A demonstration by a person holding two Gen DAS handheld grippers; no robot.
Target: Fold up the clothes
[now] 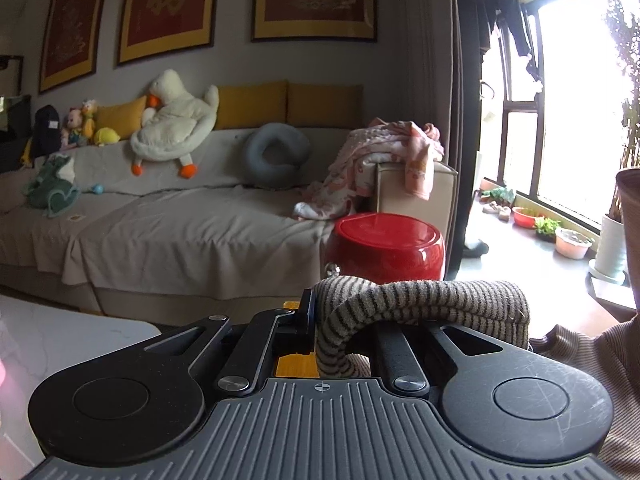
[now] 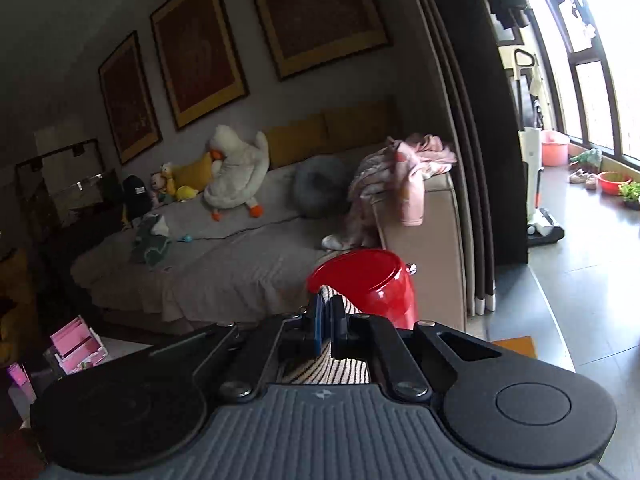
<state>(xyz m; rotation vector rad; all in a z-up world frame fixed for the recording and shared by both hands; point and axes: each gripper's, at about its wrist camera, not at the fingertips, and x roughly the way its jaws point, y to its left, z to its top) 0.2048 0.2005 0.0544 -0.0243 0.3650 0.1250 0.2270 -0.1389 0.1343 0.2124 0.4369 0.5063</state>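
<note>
- Left wrist view: the left hand-held gripper [image 1: 320, 312] is clenched on a striped knit garment [image 1: 420, 300], grey-beige with dark stripes.
- The cloth is bunched into a thick roll that lies across the right finger and drapes down between the two fingers; only the left finger's dark pad [image 1: 307, 312] shows beside it.
- Behind the garment stands a red round stool [image 1: 384, 244], just in front of a sofa [image 1: 180, 232] covered with a grey sheet.
- On the sofa lie a white plush goose [image 1: 172, 120], a grey neck pillow [image 1: 276, 156] and, over the armrest, a heap of pink clothes [image 1: 384, 156].
- A brown ribbed sleeve [image 1: 592, 360] fills the lower right edge, and a white marble surface [image 1: 60, 332] shows at lower left.
- Right wrist view: the right hand-held gripper [image 2: 328, 324] is clenched on the same striped fabric, a thin fold pinched between its blue-faced pads [image 2: 319, 324], with more stripes hanging below.
- The red stool sits right behind the fingertips, the sofa and goose further back.
- A pink organiser [image 2: 78, 346] stands at lower left.
</note>
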